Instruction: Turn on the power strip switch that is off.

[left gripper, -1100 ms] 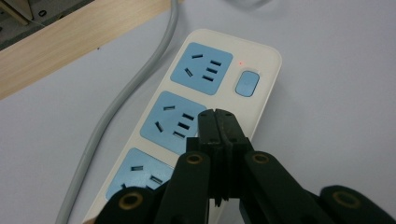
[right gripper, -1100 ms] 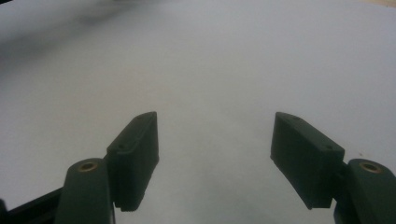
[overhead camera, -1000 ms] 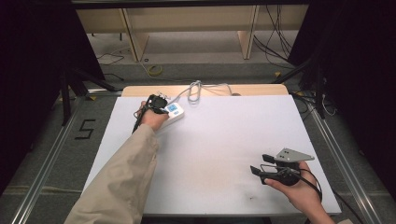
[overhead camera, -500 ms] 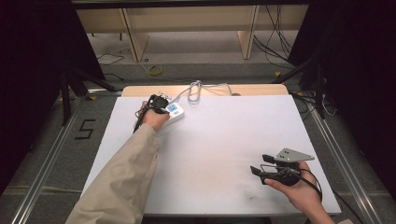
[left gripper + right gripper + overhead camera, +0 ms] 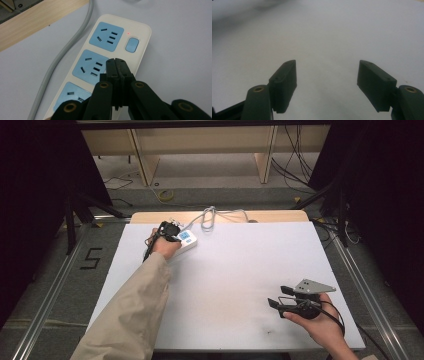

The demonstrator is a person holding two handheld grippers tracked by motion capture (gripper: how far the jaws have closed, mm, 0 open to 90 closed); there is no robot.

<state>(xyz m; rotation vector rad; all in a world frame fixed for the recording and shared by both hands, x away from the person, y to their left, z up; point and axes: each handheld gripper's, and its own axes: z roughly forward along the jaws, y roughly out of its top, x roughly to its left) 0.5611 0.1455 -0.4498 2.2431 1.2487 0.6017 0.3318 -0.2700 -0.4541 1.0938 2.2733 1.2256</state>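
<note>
1. Power strip (image 5: 107, 62): cream body with blue sockets; lies flat at the far left of the white surface (image 5: 240, 270), just short of the wooden edge strip (image 5: 280, 216); in the high view it shows at (image 5: 186, 240), partly covered by the left hand (image 5: 165, 247).
2. Switch (image 5: 131, 45): blue button at the strip's far end, beside the end socket; a small red light (image 5: 128, 33) glows just above it.
3. Cord (image 5: 65, 50): grey; runs along the strip's side in the left gripper view; in the high view it loops at the far edge of the surface.
4. Left claw (image 5: 117, 65): jaws pressed together with nothing between them; tips sit over the strip's body beside the middle socket, short of the switch; contact with the strip cannot be confirmed.
5. Right claw (image 5: 327, 82): jaws well apart, nothing between them; bare white surface lies beneath; in the high view it sits at the near right (image 5: 281, 296), held in the right hand (image 5: 320, 322), well apart from the strip.
</note>
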